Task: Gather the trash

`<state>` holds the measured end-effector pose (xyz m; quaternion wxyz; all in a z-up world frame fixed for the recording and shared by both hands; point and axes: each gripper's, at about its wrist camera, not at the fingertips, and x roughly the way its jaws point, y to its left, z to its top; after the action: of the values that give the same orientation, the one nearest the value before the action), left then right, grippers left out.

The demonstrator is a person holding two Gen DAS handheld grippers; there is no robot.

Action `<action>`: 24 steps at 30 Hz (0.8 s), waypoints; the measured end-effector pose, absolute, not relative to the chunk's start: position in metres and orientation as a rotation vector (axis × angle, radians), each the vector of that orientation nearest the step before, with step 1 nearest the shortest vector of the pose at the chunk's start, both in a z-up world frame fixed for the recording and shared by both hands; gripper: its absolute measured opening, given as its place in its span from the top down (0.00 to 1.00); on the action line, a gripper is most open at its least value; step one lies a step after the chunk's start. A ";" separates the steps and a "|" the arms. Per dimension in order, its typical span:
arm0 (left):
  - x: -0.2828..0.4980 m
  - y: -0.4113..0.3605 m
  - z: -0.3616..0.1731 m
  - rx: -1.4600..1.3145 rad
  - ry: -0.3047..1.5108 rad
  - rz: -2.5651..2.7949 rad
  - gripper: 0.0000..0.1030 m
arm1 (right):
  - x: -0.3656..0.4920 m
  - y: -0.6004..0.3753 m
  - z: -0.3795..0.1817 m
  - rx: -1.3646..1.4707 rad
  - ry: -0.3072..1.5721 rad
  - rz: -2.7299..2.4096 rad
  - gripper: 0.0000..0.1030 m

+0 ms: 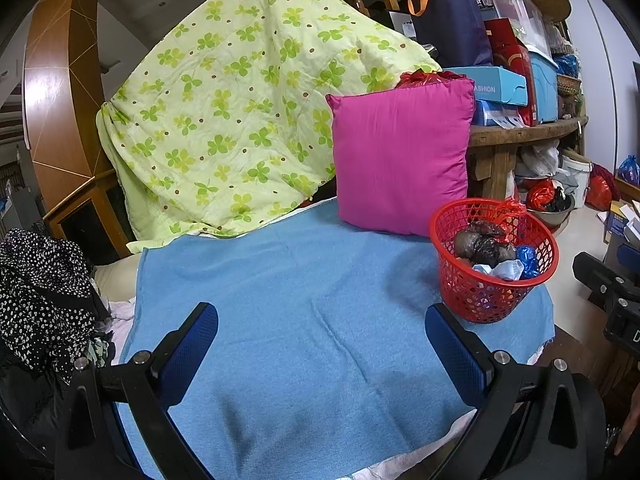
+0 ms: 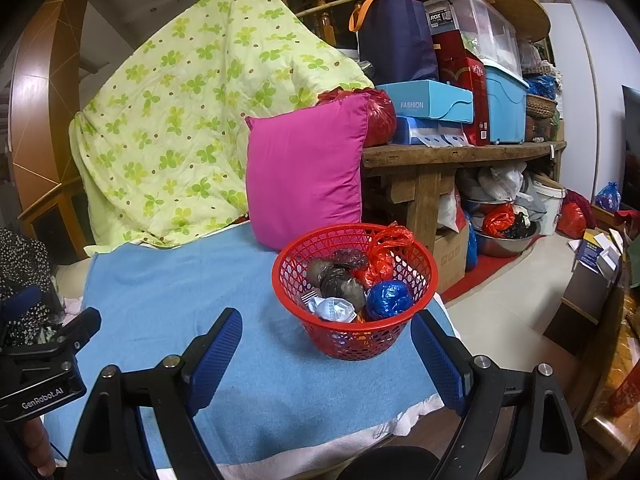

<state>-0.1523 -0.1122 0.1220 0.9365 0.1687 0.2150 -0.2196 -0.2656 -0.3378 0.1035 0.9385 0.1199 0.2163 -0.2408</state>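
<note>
The red mesh basket (image 2: 354,292) stands near the right edge of the blue towel (image 2: 180,300), in front of the magenta cushion (image 2: 306,178); inside lie a blue crumpled bag (image 2: 390,299), dark bags, a red bag and a face mask (image 2: 334,309); the left gripper (image 1: 322,346) and right gripper (image 2: 326,354) both hover with jaws apart, empty

Both views are taken from low above a blue towel (image 1: 304,280), tilted slightly downward toward a pink cushion (image 1: 404,156) and a green quilt (image 1: 240,112). The red basket (image 2: 352,292) is seen close and centred from the right wrist (far right from the left). These are shared by both.
</note>
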 end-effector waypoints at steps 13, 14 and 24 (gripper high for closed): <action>-0.150 -0.112 0.117 0.348 0.445 -0.459 0.00 | -0.265 -0.338 0.101 0.245 0.444 -0.491 0.14; -0.150 -0.112 0.117 0.349 0.444 -0.459 0.00 | -0.265 -0.338 0.101 0.246 0.443 -0.491 0.14; -0.148 -0.113 0.115 0.352 0.449 -0.463 0.00 | -0.264 -0.341 0.093 0.251 0.445 -0.499 0.14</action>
<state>-0.1478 -0.1126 0.1145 0.9333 0.1718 0.2197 -0.2263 -0.2645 -0.3406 0.0931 0.9369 0.1227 0.2177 -0.2443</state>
